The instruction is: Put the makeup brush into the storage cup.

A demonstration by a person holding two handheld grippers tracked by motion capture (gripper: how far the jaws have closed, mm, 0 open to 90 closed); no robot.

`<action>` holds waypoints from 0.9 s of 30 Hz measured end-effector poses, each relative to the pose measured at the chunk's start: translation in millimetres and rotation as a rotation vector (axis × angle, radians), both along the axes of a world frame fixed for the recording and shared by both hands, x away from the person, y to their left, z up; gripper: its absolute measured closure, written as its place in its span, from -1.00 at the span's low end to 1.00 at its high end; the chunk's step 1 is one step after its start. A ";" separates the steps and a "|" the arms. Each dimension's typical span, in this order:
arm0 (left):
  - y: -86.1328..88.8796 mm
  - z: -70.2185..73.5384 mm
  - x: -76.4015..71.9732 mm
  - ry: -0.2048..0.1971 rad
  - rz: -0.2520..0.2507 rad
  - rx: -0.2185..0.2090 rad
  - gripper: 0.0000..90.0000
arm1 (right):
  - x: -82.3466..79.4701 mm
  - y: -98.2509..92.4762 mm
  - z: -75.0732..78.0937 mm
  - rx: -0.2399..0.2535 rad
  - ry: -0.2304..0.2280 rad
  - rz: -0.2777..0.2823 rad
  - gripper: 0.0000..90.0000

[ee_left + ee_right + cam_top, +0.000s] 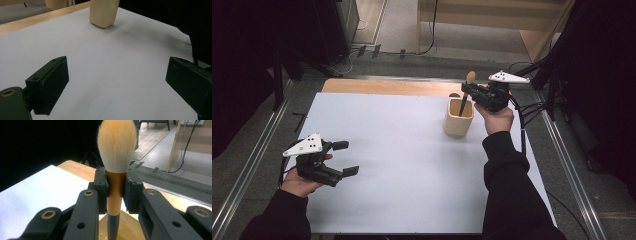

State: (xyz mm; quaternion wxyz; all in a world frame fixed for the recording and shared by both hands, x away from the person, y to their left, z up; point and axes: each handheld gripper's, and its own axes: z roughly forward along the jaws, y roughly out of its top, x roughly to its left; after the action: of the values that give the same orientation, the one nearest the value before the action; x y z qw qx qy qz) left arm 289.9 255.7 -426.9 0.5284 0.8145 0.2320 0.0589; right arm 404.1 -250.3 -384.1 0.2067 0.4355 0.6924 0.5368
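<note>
A makeup brush (115, 152) with pale bristles, a copper ferrule and a dark handle stands upright, and my right gripper (115, 192) is shut on its ferrule. In the high view the right gripper (472, 91) holds the brush (467, 90) over a cream cup (458, 122), with the handle's lower end inside the cup's mouth. The cup's rim (131, 220) shows just below the jaws. My left gripper (346, 158) rests open near the table's left front, with nothing between its fingers (48, 85). The cup (103, 13) stands far off ahead of it.
A white sheet (392, 165) covers the table, with a strip of bare wood (382, 86) along the far edge. Metal rails (252, 165) run along both sides. Cables (532, 107) trail off the right gripper. A wooden furniture piece (512, 20) stands on the floor beyond.
</note>
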 end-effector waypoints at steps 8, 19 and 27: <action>1.2 0.0 0.1 0.003 0.007 0.002 -0.88 | -2.5 4.3 -11.4 0.001 0.011 0.001 0.70; 1.7 -0.1 0.3 0.003 0.008 -0.001 -0.88 | -1.5 0.0 -11.4 0.057 0.079 0.006 -0.40; 0.3 -0.3 0.1 0.001 0.003 0.004 -0.88 | -11.7 -4.3 -10.4 0.025 0.064 -0.008 -0.66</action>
State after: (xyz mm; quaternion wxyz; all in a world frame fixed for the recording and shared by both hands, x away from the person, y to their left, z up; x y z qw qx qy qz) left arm 290.0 256.1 -427.2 0.5266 0.8152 0.2337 0.0597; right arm 392.4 -254.6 -394.4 0.1811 0.4580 0.6901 0.5303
